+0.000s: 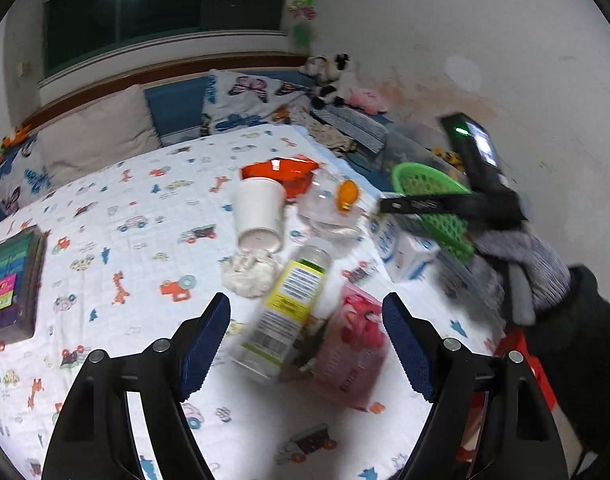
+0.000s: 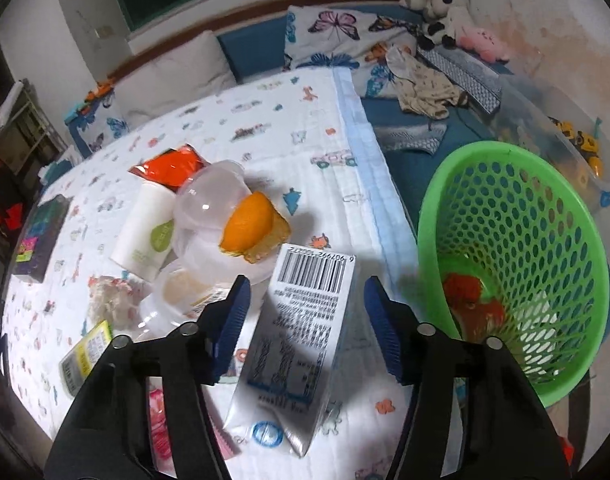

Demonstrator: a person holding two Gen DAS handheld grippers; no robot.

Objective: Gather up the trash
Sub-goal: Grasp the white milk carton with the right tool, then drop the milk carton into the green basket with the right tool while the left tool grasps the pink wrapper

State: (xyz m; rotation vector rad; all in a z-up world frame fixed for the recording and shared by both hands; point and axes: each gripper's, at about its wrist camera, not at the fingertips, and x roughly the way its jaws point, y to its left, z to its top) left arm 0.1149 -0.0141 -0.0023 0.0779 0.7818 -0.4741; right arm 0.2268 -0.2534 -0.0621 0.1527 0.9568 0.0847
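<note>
Trash lies on a patterned cloth [image 1: 145, 200]. My left gripper [image 1: 307, 340] is open above a clear plastic bottle with a yellow label [image 1: 289, 304] and a pink packet [image 1: 351, 352]. Beyond lie a crumpled tissue [image 1: 249, 276], a white paper cup [image 1: 259, 212], an orange wrapper [image 1: 285, 174] and a clear container with an orange lid [image 1: 333, 204]. My right gripper [image 2: 307, 320] is open around a white milk carton [image 2: 301, 340] lying on the cloth; the carton also shows in the left wrist view [image 1: 405, 248]. A green mesh basket [image 2: 517, 248] holding red trash stands to the right.
A dark box of coloured items [image 1: 9, 280] sits at the cloth's left edge. Pillows [image 2: 345, 36], clothes [image 2: 421, 88] and plush toys [image 2: 437, 8] lie on the blue bed behind. A clear bin with toys [image 2: 577, 140] stands by the wall.
</note>
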